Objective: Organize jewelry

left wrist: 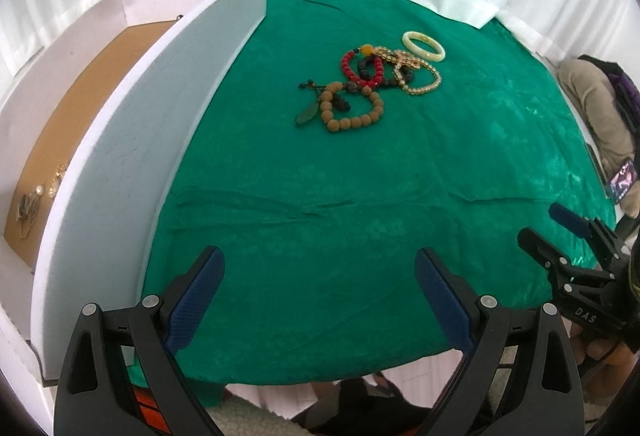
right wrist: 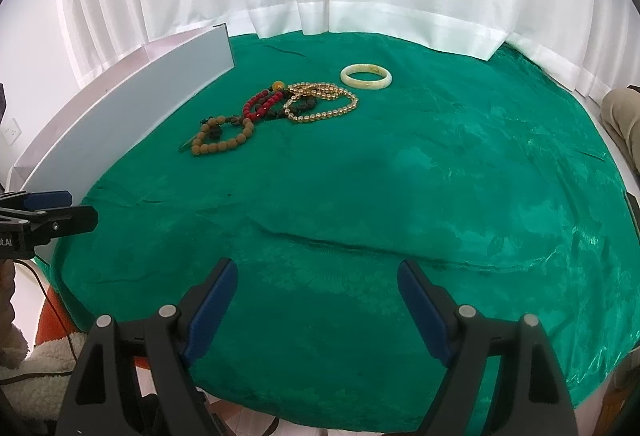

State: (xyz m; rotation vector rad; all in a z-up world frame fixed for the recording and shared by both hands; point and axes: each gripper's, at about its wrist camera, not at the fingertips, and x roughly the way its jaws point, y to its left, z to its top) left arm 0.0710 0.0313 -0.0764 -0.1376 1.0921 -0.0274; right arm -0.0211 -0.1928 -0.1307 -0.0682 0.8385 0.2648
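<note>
a green velvet cloth (right wrist: 400,175) covers the table. on its left edge stands a white open box (left wrist: 160,139) with a brown floor, a few small gold pieces (left wrist: 36,195) lying inside it. mid-cloth lies a tangle of bracelets: tan wooden beads (right wrist: 224,143), a pale gold bead strand (right wrist: 328,103), red beads (right wrist: 260,105) (all touching or overlapping), and a cream bangle (right wrist: 366,75) just beside them. the left gripper (left wrist: 320,300) and right gripper (right wrist: 316,304) both hover at the near edge, jaws spread wide with nothing between them.
</note>
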